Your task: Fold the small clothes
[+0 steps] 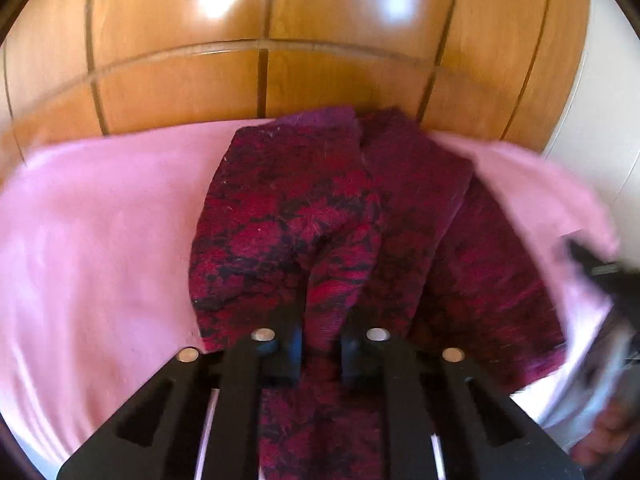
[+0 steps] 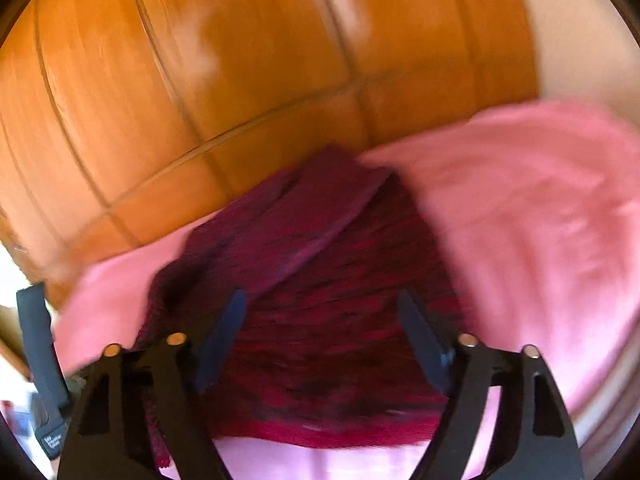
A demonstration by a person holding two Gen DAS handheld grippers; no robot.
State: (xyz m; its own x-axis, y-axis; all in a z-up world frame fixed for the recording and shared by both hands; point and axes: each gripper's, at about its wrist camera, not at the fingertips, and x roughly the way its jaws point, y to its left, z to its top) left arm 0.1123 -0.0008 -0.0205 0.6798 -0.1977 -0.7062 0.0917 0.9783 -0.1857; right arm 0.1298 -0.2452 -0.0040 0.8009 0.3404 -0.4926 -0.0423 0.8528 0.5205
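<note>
Now crimson garment [image 1: 288,216] pinched inside left hand-held gripper [image 1: 322,344], on pink blanket [image 1: 100,240].

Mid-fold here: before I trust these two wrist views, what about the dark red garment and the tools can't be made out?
- Left wrist view: the dark red garment runs under the left tool; its near hem is cut off by the bottom edge.
- Left wrist view: the right tool is a blurred sliver at the right edge; its jaws are hidden.
- Right wrist view: motion blur smears the garment's folds between the right tool's fingers, so contact is unclear.
</note>
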